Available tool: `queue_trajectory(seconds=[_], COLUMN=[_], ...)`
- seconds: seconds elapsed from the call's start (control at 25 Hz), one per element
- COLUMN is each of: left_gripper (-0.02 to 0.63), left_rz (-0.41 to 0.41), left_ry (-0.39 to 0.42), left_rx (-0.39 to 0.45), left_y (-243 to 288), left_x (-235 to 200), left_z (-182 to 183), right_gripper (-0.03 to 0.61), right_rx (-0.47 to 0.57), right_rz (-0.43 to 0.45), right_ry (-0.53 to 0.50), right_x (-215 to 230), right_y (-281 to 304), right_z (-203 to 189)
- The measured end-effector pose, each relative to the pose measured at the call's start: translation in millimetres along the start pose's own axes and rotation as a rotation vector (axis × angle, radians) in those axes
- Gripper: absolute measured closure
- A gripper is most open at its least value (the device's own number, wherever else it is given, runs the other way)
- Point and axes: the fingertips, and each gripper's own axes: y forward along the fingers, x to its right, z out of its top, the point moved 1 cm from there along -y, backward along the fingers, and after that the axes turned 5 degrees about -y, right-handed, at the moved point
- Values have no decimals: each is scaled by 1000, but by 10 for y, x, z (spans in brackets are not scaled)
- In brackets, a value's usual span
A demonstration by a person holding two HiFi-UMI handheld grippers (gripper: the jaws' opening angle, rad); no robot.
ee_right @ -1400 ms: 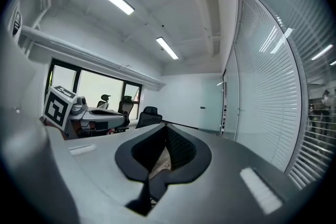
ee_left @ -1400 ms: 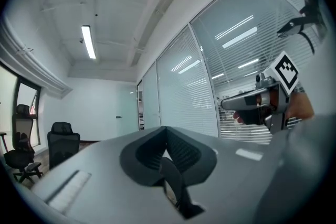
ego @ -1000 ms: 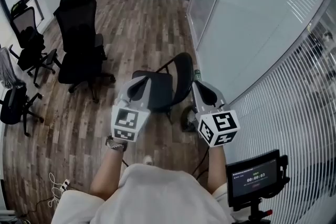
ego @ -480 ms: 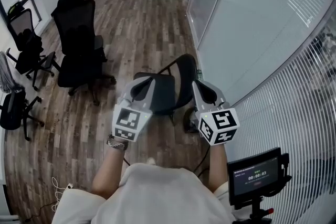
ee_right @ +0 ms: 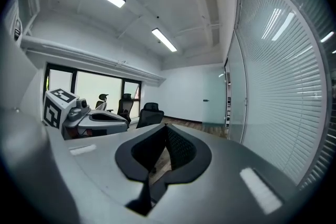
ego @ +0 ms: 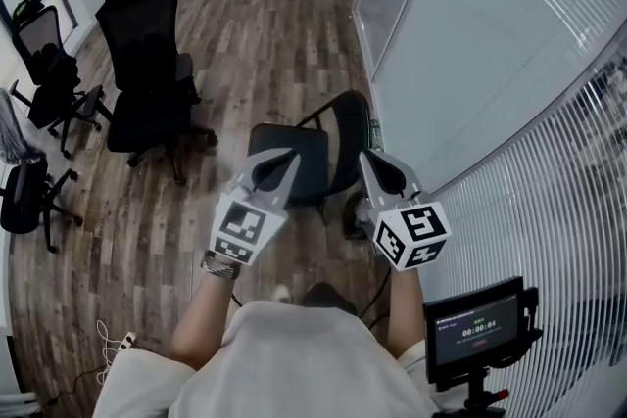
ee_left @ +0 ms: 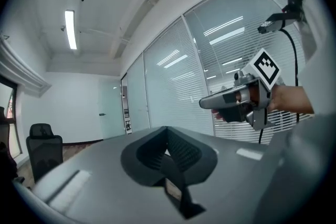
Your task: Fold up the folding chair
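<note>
The black folding chair (ego: 306, 162) stands unfolded on the wood floor in the head view, its seat flat and its round back toward the glass wall. My left gripper (ego: 284, 159) hovers over the seat's near left part, shut and empty. My right gripper (ego: 366, 159) hangs by the chair's back at the right, also shut with nothing in it. In the left gripper view the right gripper (ee_left: 207, 103) shows level against the blinds. In the right gripper view the left gripper (ee_right: 126, 118) shows at the left. Neither gripper view shows the chair.
Black office chairs (ego: 147, 64) stand at the left and far left (ego: 44, 83). A glass wall with blinds (ego: 470, 64) runs along the right. A small monitor on a stand (ego: 480, 333) sits at the lower right. A cable and power strip (ego: 113, 348) lie on the floor at the lower left.
Both grippers have come down a little toward the chair, and the chair sits slightly higher and nearer in the head view. The jaws look the same.
</note>
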Motion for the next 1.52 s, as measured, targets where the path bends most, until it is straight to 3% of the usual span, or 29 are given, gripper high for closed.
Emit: queue_trajectory(seconds=[0.32,0.68,0.96,1.52], left_gripper=[615,615,614,546], left_rz=[79,204,301,277], left_ry=[-19,-9,-33,-102], left_rx=[4,-20,-77,-162], left_y=[-94,451,554,963], left_x=[-88,-170,-293,-434], left_z=[-30,112,-109,-649], right_gripper=[575,575,558,456], right_rx=[48,58,-30,-124], right_rz=[-1,37,37,42], right_ry=[-23,-79,-73,-3], right_x=[-3,768,1102,1451], right_y=[-9,145,244,633], right_z=[33,94,-242,-700])
